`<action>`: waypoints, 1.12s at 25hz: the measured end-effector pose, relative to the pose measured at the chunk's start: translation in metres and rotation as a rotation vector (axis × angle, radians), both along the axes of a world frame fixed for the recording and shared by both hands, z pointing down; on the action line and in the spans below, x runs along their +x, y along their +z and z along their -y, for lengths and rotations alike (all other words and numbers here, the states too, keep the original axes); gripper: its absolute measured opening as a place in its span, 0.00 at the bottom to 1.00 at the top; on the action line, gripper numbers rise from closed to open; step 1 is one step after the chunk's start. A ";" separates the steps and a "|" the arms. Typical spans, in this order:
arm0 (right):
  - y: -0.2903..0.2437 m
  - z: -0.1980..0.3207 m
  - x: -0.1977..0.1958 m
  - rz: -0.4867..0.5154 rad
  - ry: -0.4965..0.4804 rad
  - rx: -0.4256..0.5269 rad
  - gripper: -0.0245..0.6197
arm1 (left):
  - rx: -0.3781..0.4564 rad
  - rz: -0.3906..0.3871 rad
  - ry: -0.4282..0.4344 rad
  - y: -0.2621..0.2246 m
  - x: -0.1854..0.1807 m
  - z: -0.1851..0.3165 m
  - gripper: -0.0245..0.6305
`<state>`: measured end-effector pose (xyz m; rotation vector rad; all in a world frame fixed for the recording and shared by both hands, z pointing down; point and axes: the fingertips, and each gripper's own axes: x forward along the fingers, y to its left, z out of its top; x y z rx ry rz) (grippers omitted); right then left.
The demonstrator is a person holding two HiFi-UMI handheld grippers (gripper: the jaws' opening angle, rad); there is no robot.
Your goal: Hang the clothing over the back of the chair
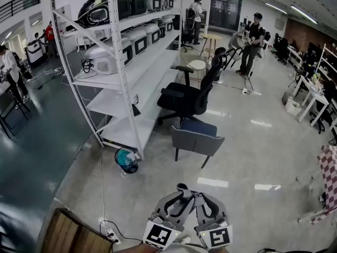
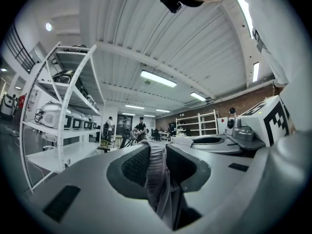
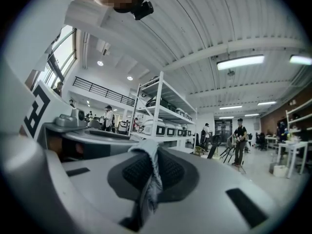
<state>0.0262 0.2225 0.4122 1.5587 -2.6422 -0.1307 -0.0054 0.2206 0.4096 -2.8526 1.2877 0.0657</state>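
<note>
Both grippers are held level and close together at the bottom of the head view, the left gripper (image 1: 178,196) beside the right gripper (image 1: 206,200). In the left gripper view the left gripper (image 2: 157,152) is shut on a fold of grey ribbed clothing (image 2: 159,179) that hangs down between its pads. The right gripper view shows the right gripper (image 3: 152,152) shut on another bunch of the grey clothing (image 3: 150,179). A grey-blue chair (image 1: 196,138) with a low back stands ahead on the floor. A black office chair (image 1: 187,96) stands just behind it. Both chairs are well apart from the grippers.
A tall white shelving rack (image 1: 124,73) with appliances runs along the left. A teal fan (image 1: 127,159) lies on the floor by its foot. A cable and power strip (image 1: 109,231) and a wooden panel (image 1: 68,236) lie near left. A checkered cloth (image 1: 330,175) hangs at right. People stand far back.
</note>
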 end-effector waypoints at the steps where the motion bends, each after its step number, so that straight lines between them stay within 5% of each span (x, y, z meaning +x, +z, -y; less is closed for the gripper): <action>1: 0.000 0.000 0.003 0.000 0.000 -0.002 0.08 | -0.007 -0.002 0.003 0.001 0.003 0.000 0.20; 17: 0.013 -0.008 0.075 0.046 -0.047 -0.019 0.08 | -0.048 0.011 -0.033 0.019 0.071 -0.003 0.20; 28: 0.038 0.037 0.068 0.047 -0.024 -0.088 0.08 | -0.130 -0.003 -0.019 0.050 0.057 0.050 0.20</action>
